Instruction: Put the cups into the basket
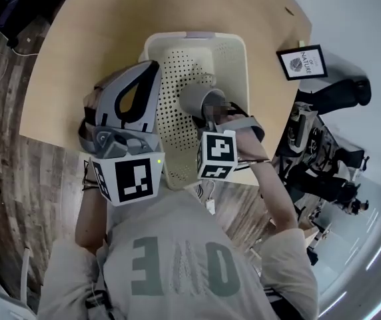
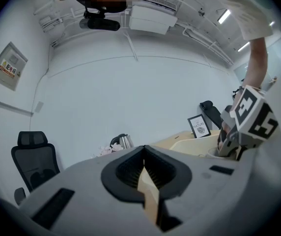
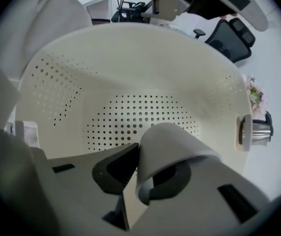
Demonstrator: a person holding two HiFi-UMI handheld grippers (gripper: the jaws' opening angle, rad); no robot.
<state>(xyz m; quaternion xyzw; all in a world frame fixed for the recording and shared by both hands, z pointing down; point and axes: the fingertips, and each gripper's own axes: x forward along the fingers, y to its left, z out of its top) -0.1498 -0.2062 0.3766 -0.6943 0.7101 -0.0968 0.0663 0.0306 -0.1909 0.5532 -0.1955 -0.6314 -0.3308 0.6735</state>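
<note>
A cream perforated basket (image 1: 234, 62) stands on the wooden table. A grey cup (image 1: 196, 100) hangs on its side over the basket's inside, with my right gripper (image 1: 212, 114) shut on its rim. In the right gripper view the cup (image 3: 170, 146) has its wall pinched between the jaws of the right gripper (image 3: 135, 173), above the basket's dotted floor (image 3: 145, 114). My left gripper (image 1: 150, 69) is held up at the basket's left side. Its jaws (image 2: 144, 167) are shut with nothing in them, and point over the table toward a wall.
A framed picture (image 1: 302, 63) stands at the table's right edge. A metal kettle (image 2: 125, 141) and an office chair (image 2: 32, 156) lie beyond the table. Wood floor (image 1: 17, 179) shows to the left of the table (image 1: 97, 32).
</note>
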